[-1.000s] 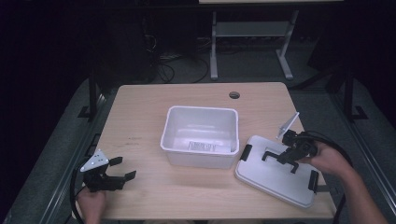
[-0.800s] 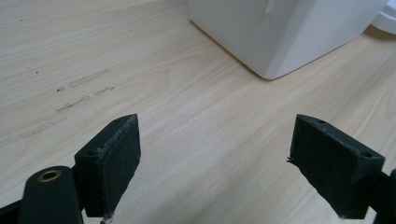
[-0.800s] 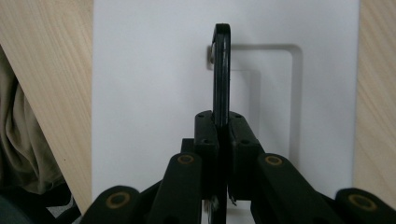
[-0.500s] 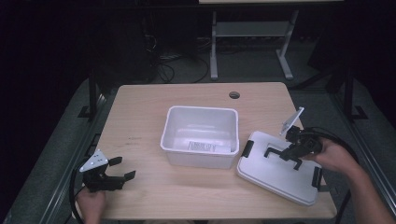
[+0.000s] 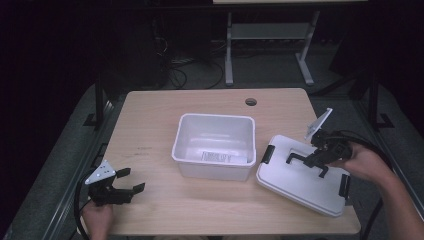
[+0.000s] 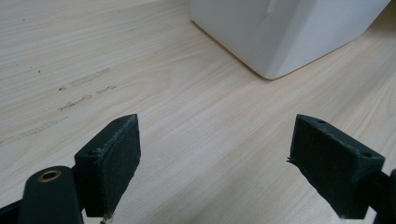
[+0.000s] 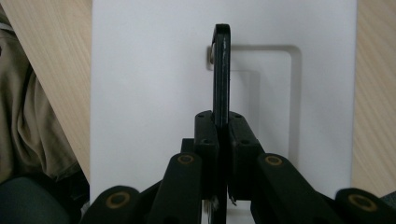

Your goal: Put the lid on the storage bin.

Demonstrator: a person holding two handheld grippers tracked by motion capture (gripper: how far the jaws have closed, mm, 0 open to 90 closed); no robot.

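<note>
A white plastic bin (image 5: 215,145) stands open in the middle of the wooden table (image 5: 150,125). Its white lid (image 5: 300,177) with black clips lies tilted to the right of it, raised at one side. My right gripper (image 5: 316,159) is shut on the lid's black handle (image 7: 221,70), which stands upright between the pads over the white lid (image 7: 149,70). At the table's front left my left gripper (image 5: 127,181) rests open with nothing between its jaws; a corner of the bin (image 6: 289,32) lies ahead of it.
A round cable hole (image 5: 251,101) sits near the table's far edge. Behind the table are a desk frame (image 5: 270,45) and cables on the dark floor. Bare wood (image 6: 196,121) lies ahead of the left gripper.
My right gripper has risen with the lid's handle in it, and the lid has tipped up from the table. The left gripper has stayed where it was.
</note>
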